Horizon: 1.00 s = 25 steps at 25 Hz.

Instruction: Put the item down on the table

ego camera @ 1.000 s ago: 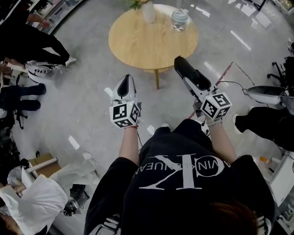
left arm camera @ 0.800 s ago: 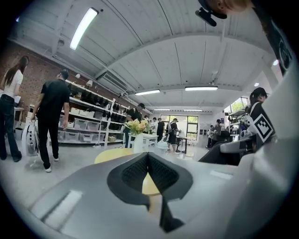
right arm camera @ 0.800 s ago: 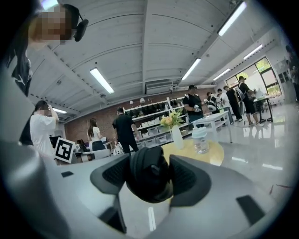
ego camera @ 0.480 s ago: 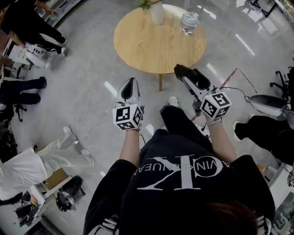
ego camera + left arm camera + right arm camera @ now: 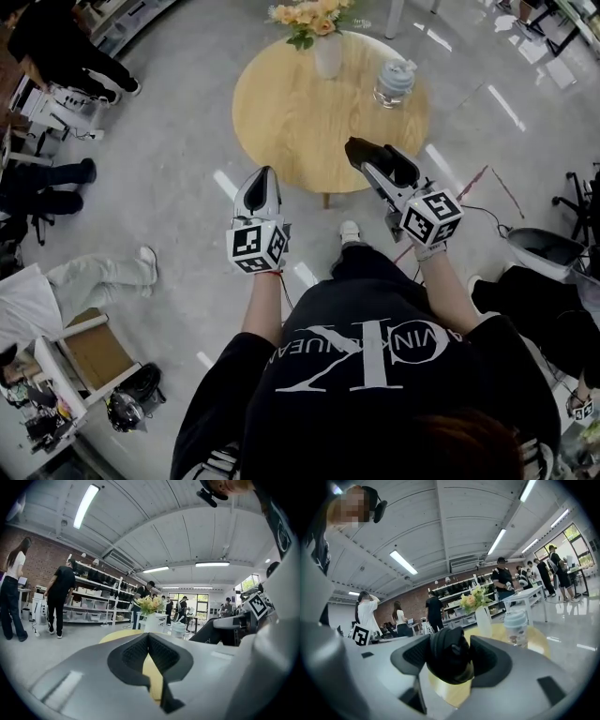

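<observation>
A round wooden table (image 5: 291, 103) stands just ahead of me. My right gripper (image 5: 368, 156) hangs over the table's near right edge, shut on a dark, soft bundled item (image 5: 449, 657) that bulges out between the black pads. In the head view the item (image 5: 361, 150) shows as a dark lump at the jaw tips. My left gripper (image 5: 262, 183) is held over the floor just short of the table's near edge. Its jaws meet at the tips with nothing between them, and the left gripper view (image 5: 148, 637) shows only yellow tabletop past them.
A white vase of flowers (image 5: 326, 52) and a lidded glass jar (image 5: 394, 82) stand at the table's far side. People and shelving (image 5: 56, 66) are at the left, a cardboard box (image 5: 89, 352) at lower left, and a chair (image 5: 544, 248) at the right.
The view has closed in on the table. The right gripper, earlier over the floor, now reaches over the table's near edge with the item. The left gripper stays level beside it.
</observation>
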Each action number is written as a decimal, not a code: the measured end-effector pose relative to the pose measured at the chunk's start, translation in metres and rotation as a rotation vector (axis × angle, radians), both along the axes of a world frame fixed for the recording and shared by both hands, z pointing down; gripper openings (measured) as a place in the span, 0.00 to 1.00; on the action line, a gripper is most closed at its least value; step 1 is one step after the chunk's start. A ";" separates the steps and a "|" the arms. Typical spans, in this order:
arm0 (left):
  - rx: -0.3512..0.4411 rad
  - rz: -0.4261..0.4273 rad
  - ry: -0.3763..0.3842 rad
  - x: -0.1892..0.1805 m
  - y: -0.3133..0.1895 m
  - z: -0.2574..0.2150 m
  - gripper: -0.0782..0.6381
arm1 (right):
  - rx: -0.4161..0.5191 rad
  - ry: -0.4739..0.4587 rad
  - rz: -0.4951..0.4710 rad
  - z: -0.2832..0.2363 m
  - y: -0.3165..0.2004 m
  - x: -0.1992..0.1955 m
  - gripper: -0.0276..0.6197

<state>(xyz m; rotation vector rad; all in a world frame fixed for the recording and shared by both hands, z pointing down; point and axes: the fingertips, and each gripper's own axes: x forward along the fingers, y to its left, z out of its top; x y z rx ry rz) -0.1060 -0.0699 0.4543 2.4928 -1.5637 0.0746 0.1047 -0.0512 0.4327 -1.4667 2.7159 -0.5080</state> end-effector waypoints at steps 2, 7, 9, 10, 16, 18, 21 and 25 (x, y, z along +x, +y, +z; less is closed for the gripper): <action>-0.008 -0.005 0.005 0.007 -0.012 0.003 0.12 | -0.007 -0.001 -0.007 0.003 -0.016 0.005 0.46; -0.024 -0.031 -0.002 0.009 -0.033 0.007 0.12 | -0.028 -0.007 -0.042 0.010 -0.052 0.006 0.46; -0.034 -0.051 -0.006 0.006 -0.039 0.010 0.12 | -0.036 -0.013 -0.063 0.014 -0.063 0.002 0.46; -0.040 -0.060 -0.009 0.004 -0.042 0.011 0.12 | -0.040 -0.015 -0.075 0.015 -0.069 -0.001 0.46; -0.061 -0.107 -0.025 -0.005 -0.055 0.014 0.12 | -0.055 -0.019 -0.145 0.022 -0.102 -0.019 0.46; -0.066 -0.121 -0.028 -0.008 -0.060 0.013 0.12 | -0.062 -0.020 -0.168 0.025 -0.114 -0.025 0.46; -0.084 -0.152 -0.033 -0.014 -0.063 0.017 0.12 | -0.075 -0.026 -0.209 0.030 -0.129 -0.036 0.46; -0.115 -0.186 -0.037 -0.019 -0.067 0.024 0.12 | -0.084 -0.032 -0.255 0.035 -0.146 -0.047 0.46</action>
